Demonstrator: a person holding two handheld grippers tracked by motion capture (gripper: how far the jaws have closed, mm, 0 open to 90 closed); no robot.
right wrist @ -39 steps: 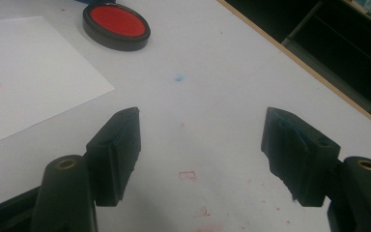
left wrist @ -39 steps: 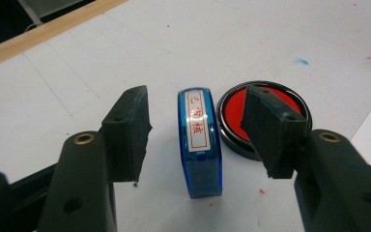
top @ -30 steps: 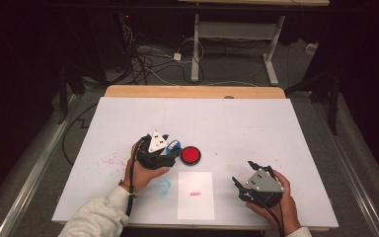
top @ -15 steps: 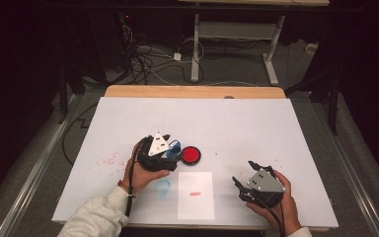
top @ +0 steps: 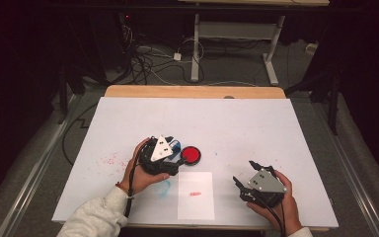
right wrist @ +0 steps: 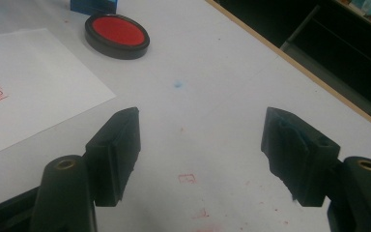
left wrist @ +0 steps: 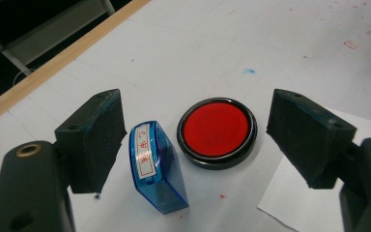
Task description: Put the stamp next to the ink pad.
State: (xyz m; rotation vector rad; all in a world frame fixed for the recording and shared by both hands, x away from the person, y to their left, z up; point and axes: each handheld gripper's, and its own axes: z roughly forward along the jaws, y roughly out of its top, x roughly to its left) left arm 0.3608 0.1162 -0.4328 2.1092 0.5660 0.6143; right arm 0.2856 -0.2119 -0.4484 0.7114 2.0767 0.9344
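A blue stamp (left wrist: 157, 166) lies on its side on the white table (top: 237, 123), its labelled face up, beside a round red ink pad (left wrist: 216, 130) in a black rim. My left gripper (left wrist: 200, 121) is open around both. Its jaws have just been opening, and the stamp rests free close to the left jaw. In the high view the left gripper (top: 176, 154) sits by the stamp (top: 174, 145) and the pad (top: 191, 154). A white paper sheet (top: 196, 197) bearing a red stamp mark (top: 195, 193) lies near the front edge. My right gripper (top: 245, 174) (right wrist: 203, 128) stands open with nothing between its jaws.
Red speckles (top: 109, 159) and a blue smudge (top: 164, 187) mark the table. A wooden strip (top: 192, 92) runs along its far edge. Beyond it the floor holds cables (top: 153, 64) and a desk frame (top: 237, 34).
The left hand has shifted slightly toward the front with its gripper beside the stamp. The right gripper has not moved.
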